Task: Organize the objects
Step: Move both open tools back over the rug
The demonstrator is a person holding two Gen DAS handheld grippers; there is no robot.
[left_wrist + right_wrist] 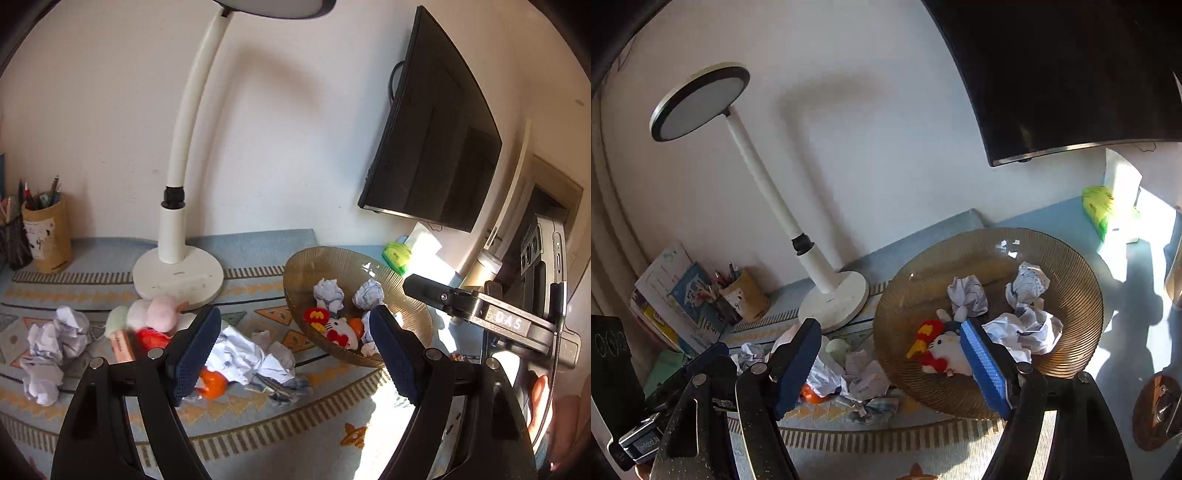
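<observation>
Paper balls (240, 358) lay on the mat (258, 421) beside the bowl (1071, 280). You held both grippers (291, 354) (894, 365) wide open, empty. Next, you probably needed to grab one.

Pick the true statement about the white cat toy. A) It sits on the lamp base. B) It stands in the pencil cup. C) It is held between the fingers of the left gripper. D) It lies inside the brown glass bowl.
D: the white cat toy rests inside the brown glass bowl, beside crumpled paper balls.
</observation>
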